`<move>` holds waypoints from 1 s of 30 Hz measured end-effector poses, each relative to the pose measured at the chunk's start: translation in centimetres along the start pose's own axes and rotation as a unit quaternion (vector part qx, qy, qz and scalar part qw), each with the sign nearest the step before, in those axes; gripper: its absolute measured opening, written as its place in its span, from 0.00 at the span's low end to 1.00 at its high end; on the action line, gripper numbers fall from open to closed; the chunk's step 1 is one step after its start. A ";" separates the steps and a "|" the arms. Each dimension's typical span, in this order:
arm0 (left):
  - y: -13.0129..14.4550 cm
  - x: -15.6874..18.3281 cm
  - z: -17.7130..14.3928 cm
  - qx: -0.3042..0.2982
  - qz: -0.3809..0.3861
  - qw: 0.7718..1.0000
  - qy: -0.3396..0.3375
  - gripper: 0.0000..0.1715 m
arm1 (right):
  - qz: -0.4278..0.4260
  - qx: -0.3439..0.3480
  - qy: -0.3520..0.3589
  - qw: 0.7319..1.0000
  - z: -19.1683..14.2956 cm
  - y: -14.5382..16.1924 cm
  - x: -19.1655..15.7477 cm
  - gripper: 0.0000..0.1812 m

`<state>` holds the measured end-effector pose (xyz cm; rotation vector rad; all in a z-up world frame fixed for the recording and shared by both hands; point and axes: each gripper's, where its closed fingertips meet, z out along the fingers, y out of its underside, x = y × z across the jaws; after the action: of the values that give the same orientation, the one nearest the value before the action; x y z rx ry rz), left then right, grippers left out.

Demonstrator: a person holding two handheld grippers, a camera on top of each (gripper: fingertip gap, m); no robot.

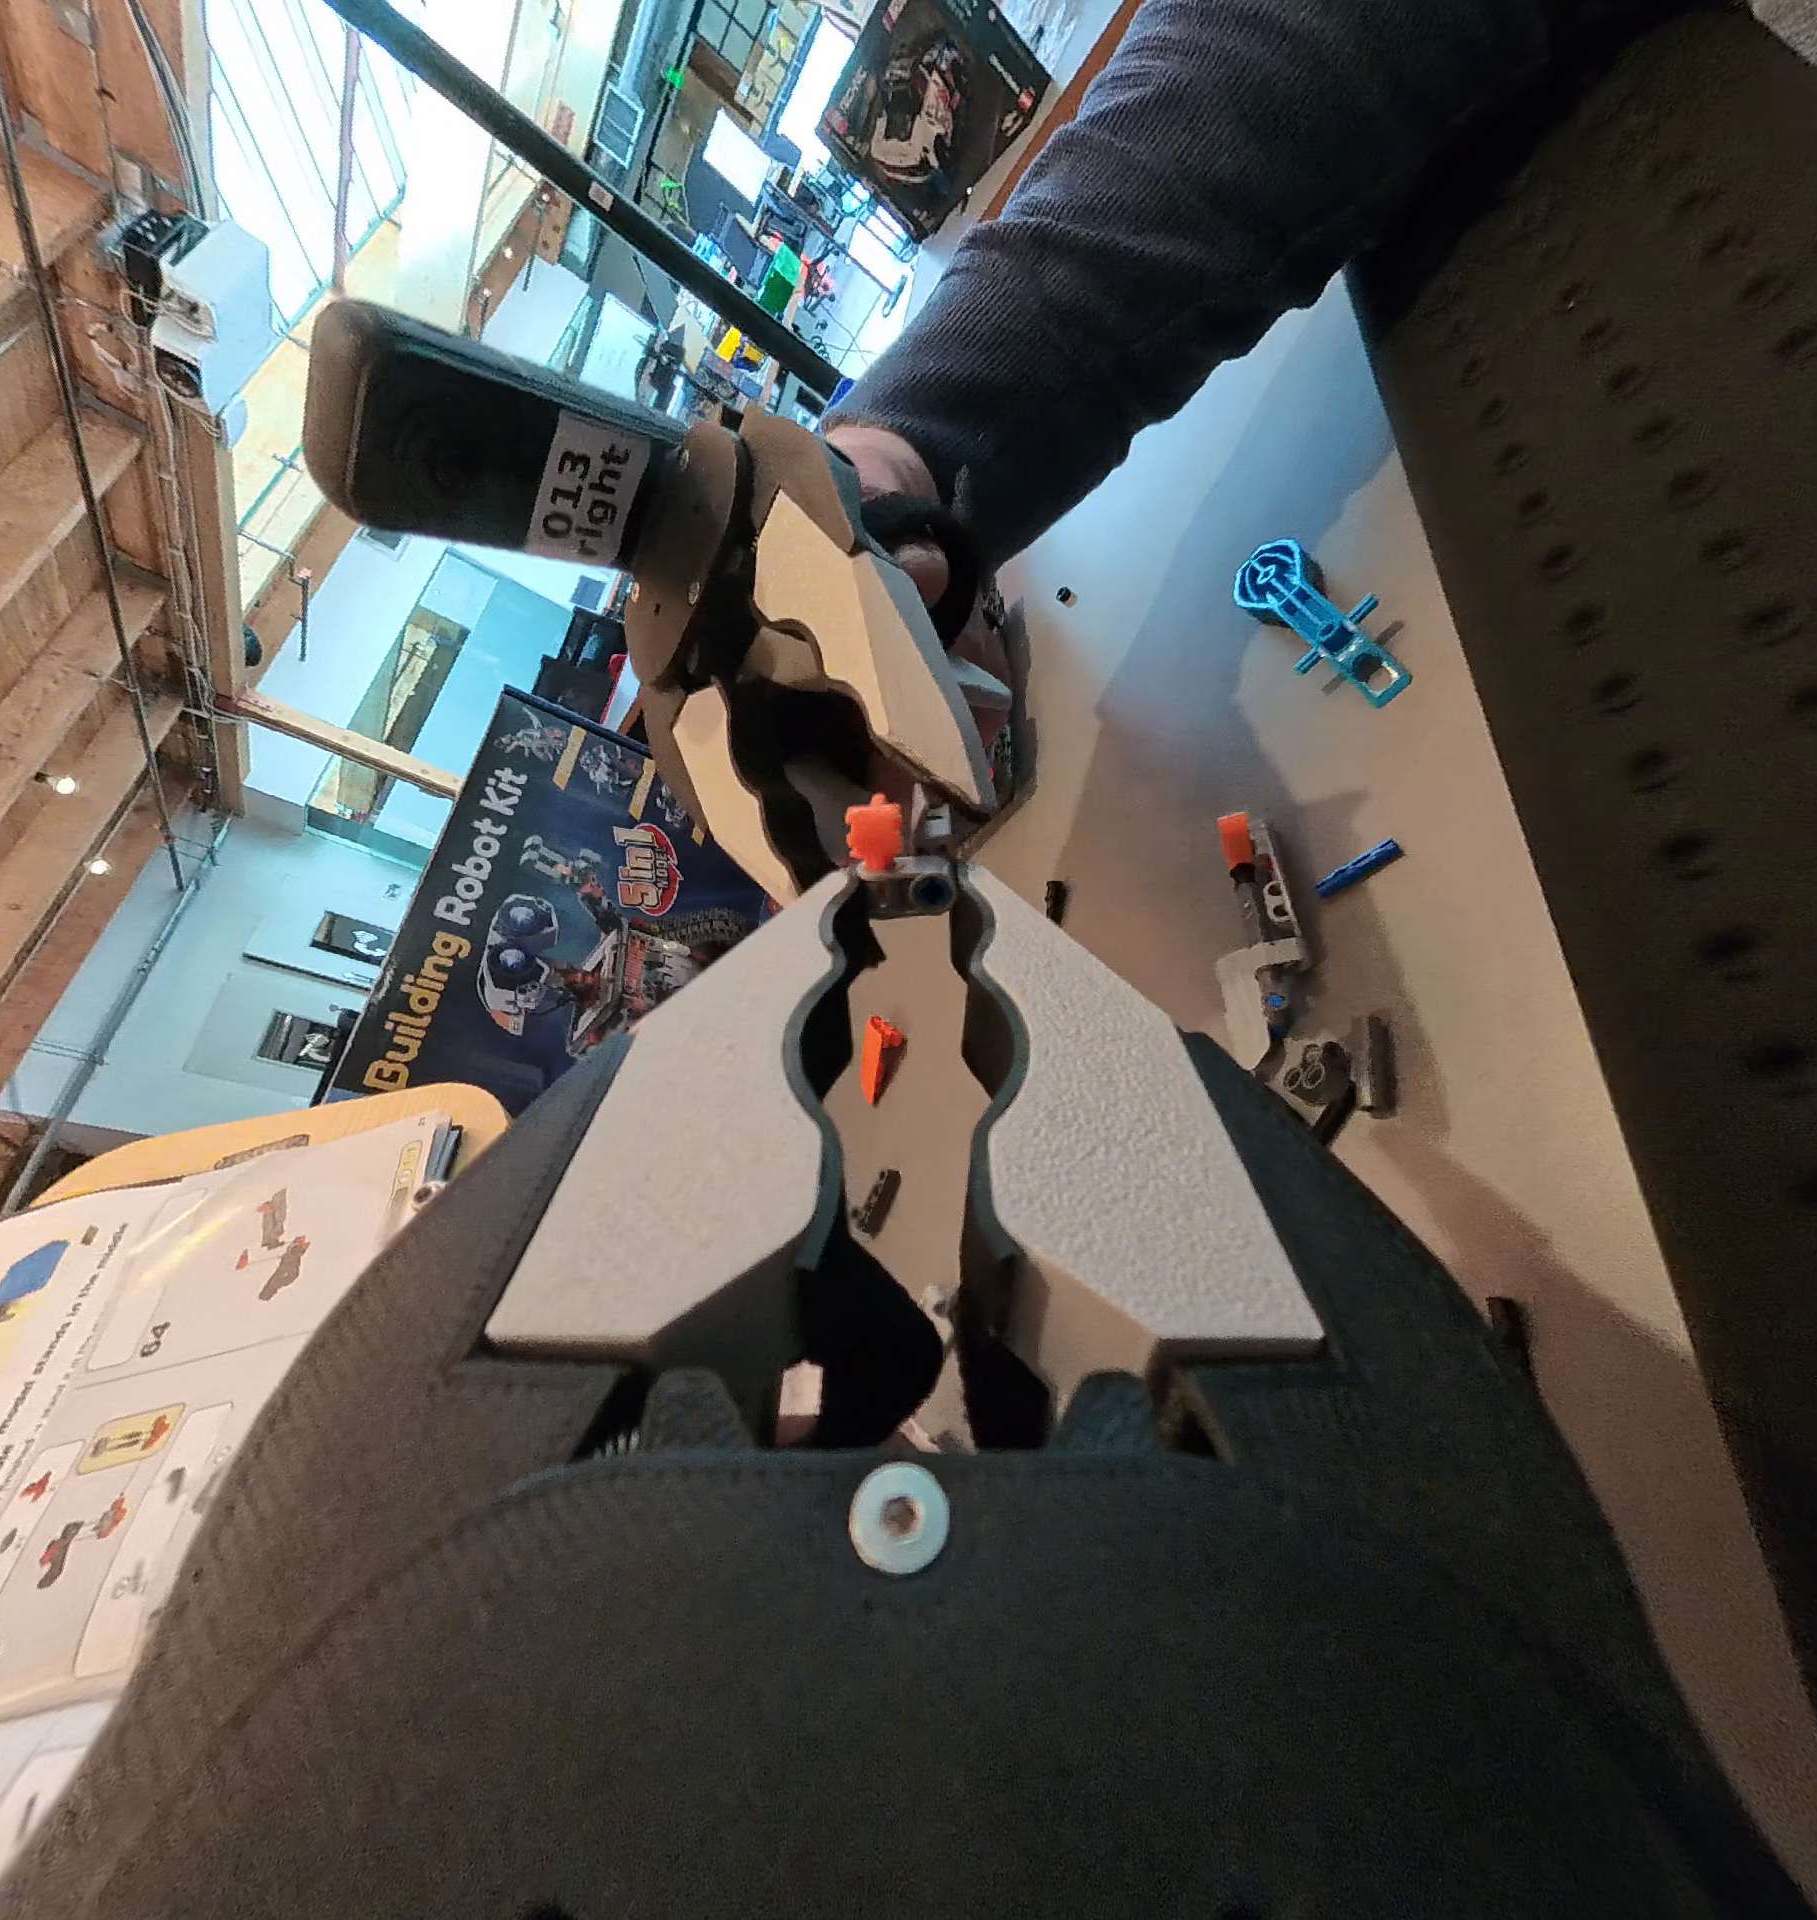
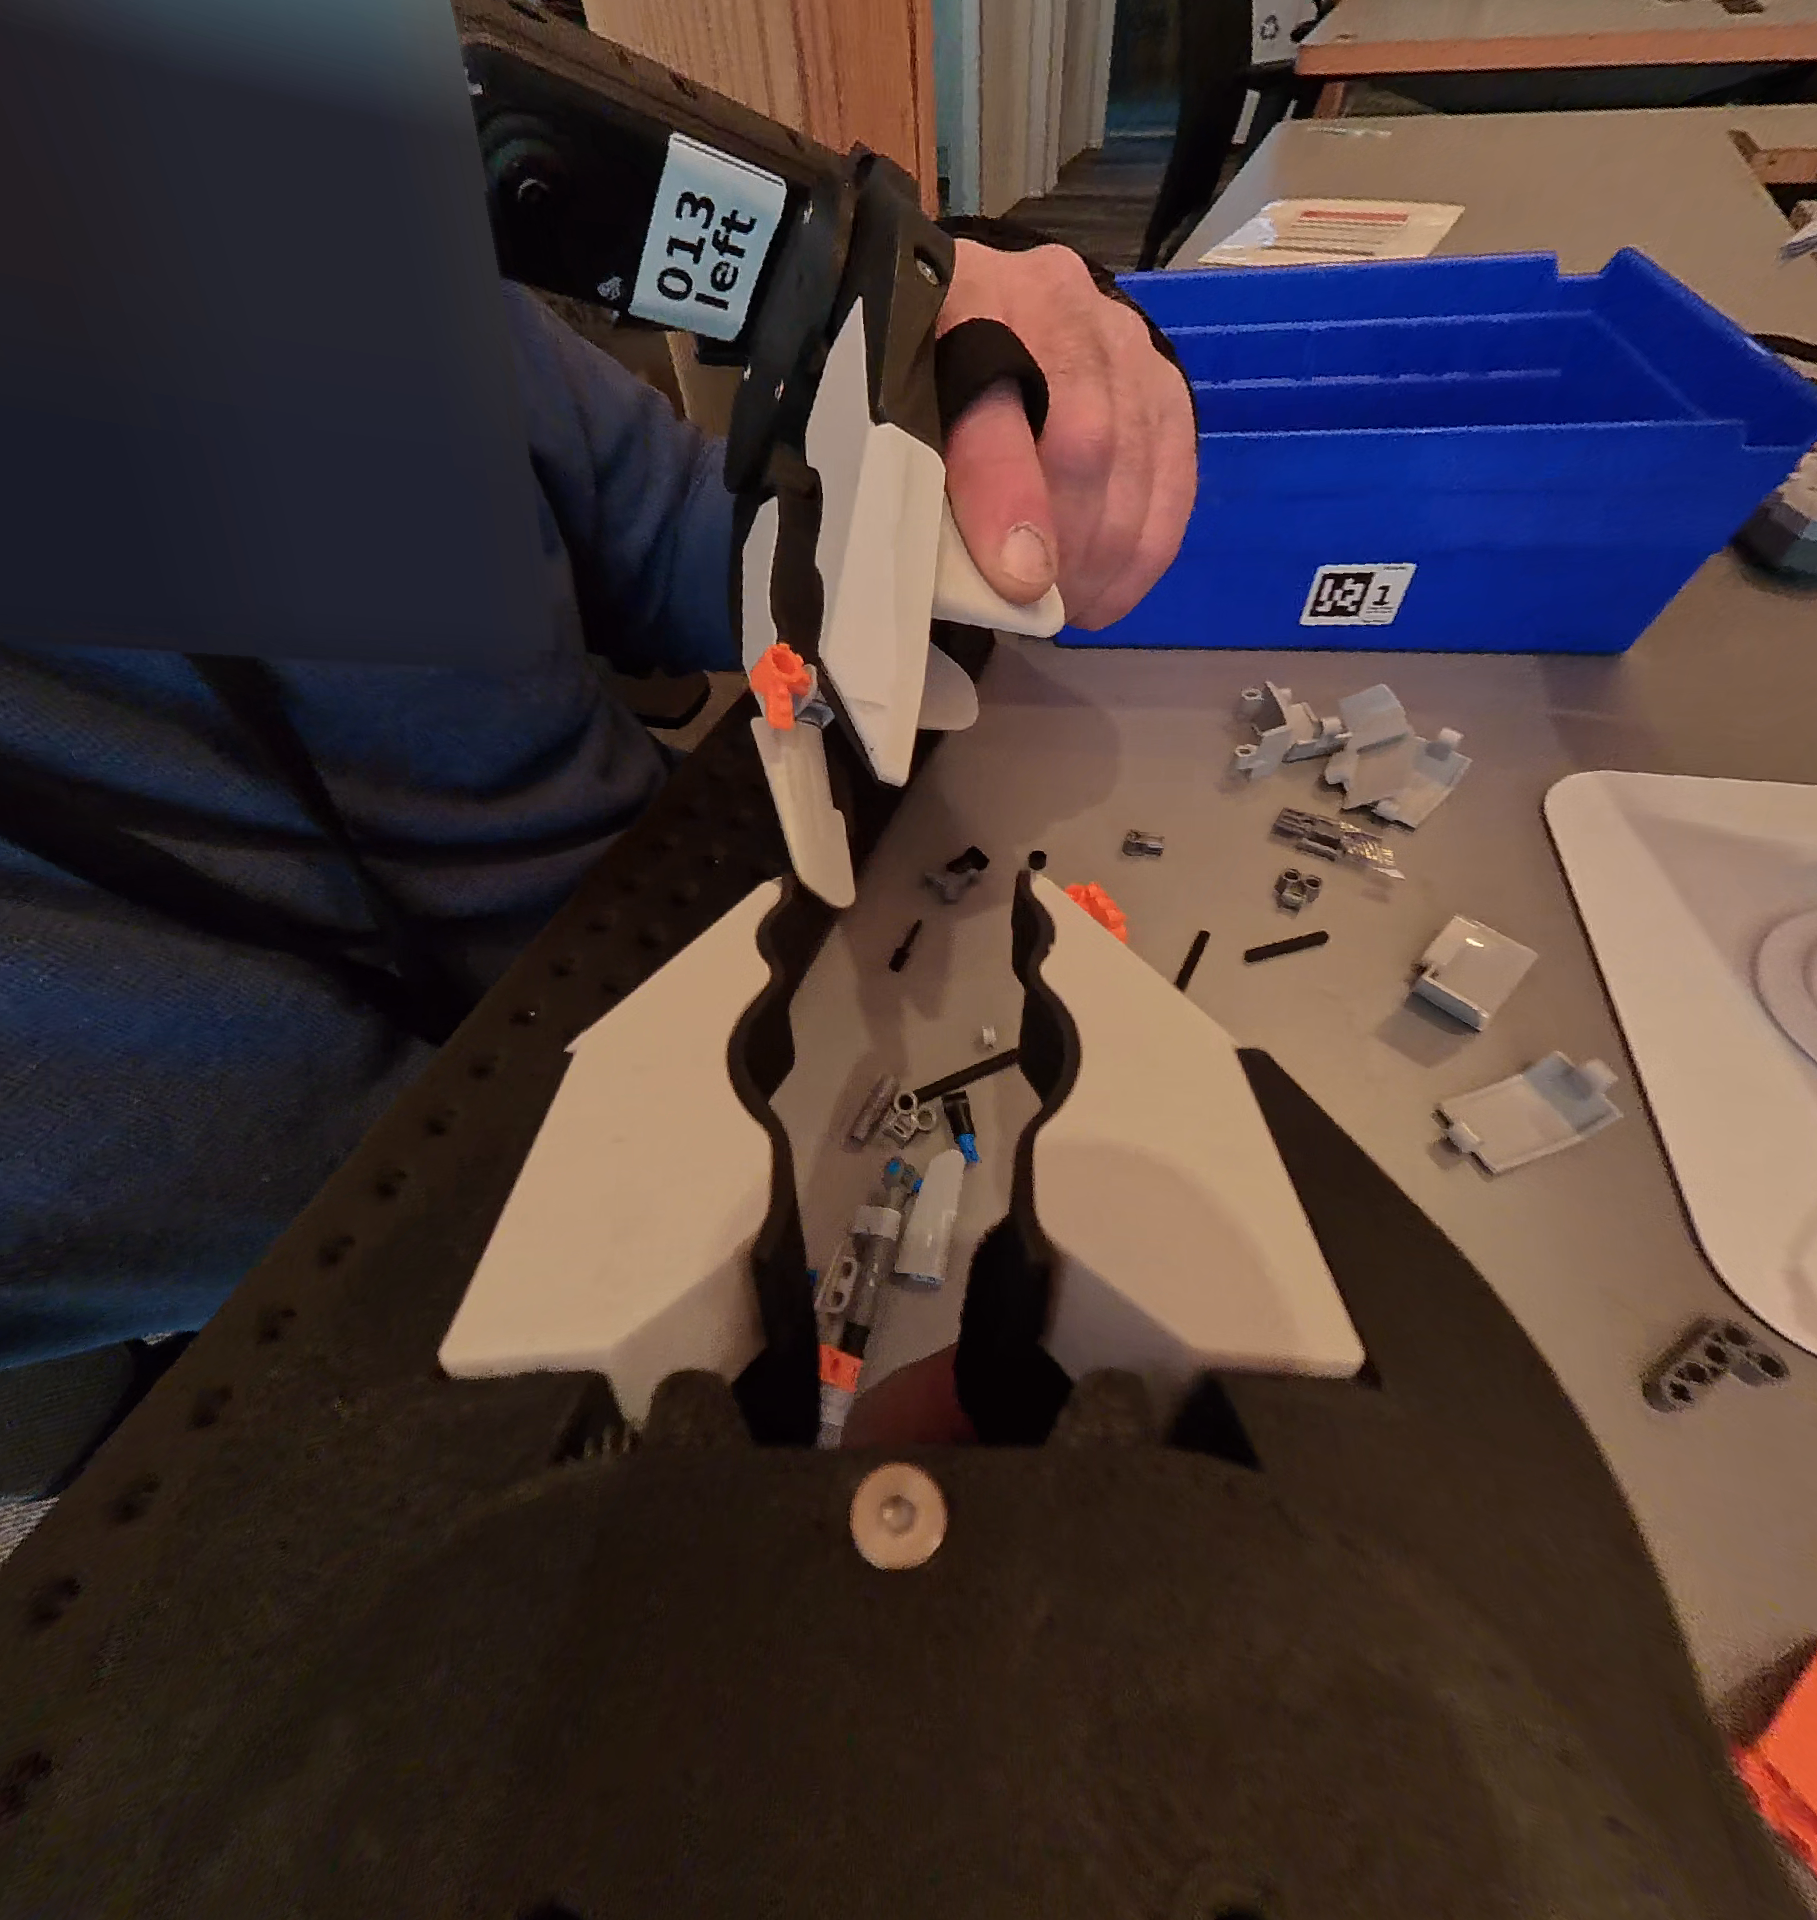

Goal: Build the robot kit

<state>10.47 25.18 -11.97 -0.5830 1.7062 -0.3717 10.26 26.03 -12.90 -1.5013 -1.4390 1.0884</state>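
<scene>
Clamped between my left gripper's (image 1: 909,883) fingertips is a small grey brick piece (image 1: 909,891) with an orange part (image 1: 868,828) stuck on its top, held up off the grey table (image 1: 1143,727). My right gripper (image 2: 919,883) stands spread with nothing between its fingers, its tips just beside that held piece and above loose grey and black bricks (image 2: 899,1117) on the tabletop. Farther out lie a blue bin (image 2: 1506,447) behind my left hand (image 2: 1080,436), a white tray (image 2: 1662,935) to the right, and a blue assembly (image 1: 1309,613) near the table's edge.
</scene>
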 end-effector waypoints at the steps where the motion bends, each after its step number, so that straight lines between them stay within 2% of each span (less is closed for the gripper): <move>1: 0.1 0.0 0.0 -0.005 0.009 1.000 -0.003 0.08 | 0.004 0.002 -0.009 1.000 0.1 -0.1 -0.3 0.21; 4: 0.3 0.3 0.2 -0.015 0.025 1.000 -0.004 0.08 | 0.005 0.002 -0.042 0.999 0.3 -0.1 -1.5 0.21; 6: 0.5 0.1 0.3 -0.018 0.024 1.000 -0.010 0.08 | -0.011 0.001 -0.034 0.999 0.3 -0.2 -1.6 0.15; 10: 1.1 -0.3 0.3 -0.016 -0.006 1.000 -0.011 0.08 | -0.047 -0.008 0.018 0.999 0.6 -0.5 -0.7 0.05; 15: 2.6 -1.9 0.3 -0.032 -0.073 0.996 -0.038 0.09 | -0.087 0.000 0.077 0.993 0.1 -1.4 0.7 0.04; 18: 4.8 -2.2 0.3 -0.068 -0.149 0.986 -0.032 0.16 | -0.179 -0.034 0.158 0.970 -0.2 -1.5 2.0 0.04; 23: 4.0 -2.7 -0.5 -0.012 -0.279 0.960 0.006 0.15 | -0.312 -0.129 0.247 0.908 -0.4 -1.1 3.1 0.04; 25: 4.3 -2.6 -0.3 -0.013 -0.298 0.954 0.014 0.13 | -0.334 -0.135 0.265 0.894 -0.4 -1.5 3.3 0.04; 28: 3.8 -2.1 -0.3 0.001 -0.298 0.954 0.025 0.05 | -0.352 -0.142 0.275 0.884 -0.3 -1.4 3.5 0.04; 30: 3.7 -2.2 -0.3 0.006 -0.300 0.954 0.024 0.04 | -0.357 -0.138 0.278 0.881 -0.4 -1.7 3.5 0.04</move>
<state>9.84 29.41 -12.10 -1.0918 1.5429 -0.8309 10.03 29.62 -11.45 -1.1507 -1.5490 -0.0076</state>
